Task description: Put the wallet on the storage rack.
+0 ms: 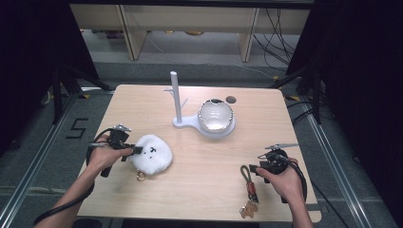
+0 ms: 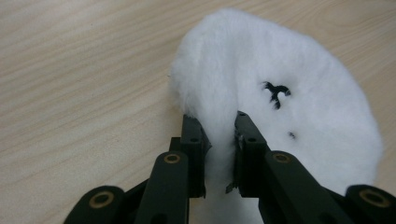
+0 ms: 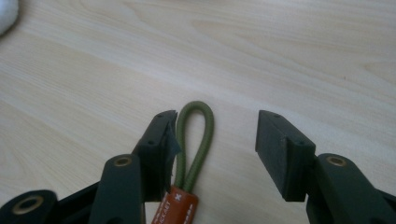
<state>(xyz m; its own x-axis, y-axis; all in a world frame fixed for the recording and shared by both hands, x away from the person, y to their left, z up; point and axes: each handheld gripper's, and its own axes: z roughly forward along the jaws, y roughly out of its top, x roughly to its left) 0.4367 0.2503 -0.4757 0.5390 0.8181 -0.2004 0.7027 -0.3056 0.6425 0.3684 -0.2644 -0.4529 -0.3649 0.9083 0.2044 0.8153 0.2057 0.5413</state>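
the work looks barely begun: both keychains lie on the surface (image 1: 199, 190) and none hangs on the white peg stand (image 1: 177, 102), which sits toward 12 o'clock from the middle, its tray just beside a shiny silver bowl (image 1: 215, 115).

the white plush keychain (image 1: 151, 153) lies at about 9 o'clock of the surface. the left gripper (image 1: 138, 150) has it pinched: in the left gripper view the jaws are narrow and press into a fold of the plush's fur at its near edge. lifting it and hanging it on a peg is left, by my reading.

the green cord keychain (image 1: 248, 179) lies at about 5 o'clock, with its charm toward the near edge. the right gripper (image 3: 217, 140) stands wide; the green loop sits between the jaws, close against one, not gripped.

the left forearm comes in from 7 o'clock, hand level, gripper pointing toward 3 o'clock. the right hand rests low at 5 o'clock, gripper pointing toward 9 o'clock at the loop.
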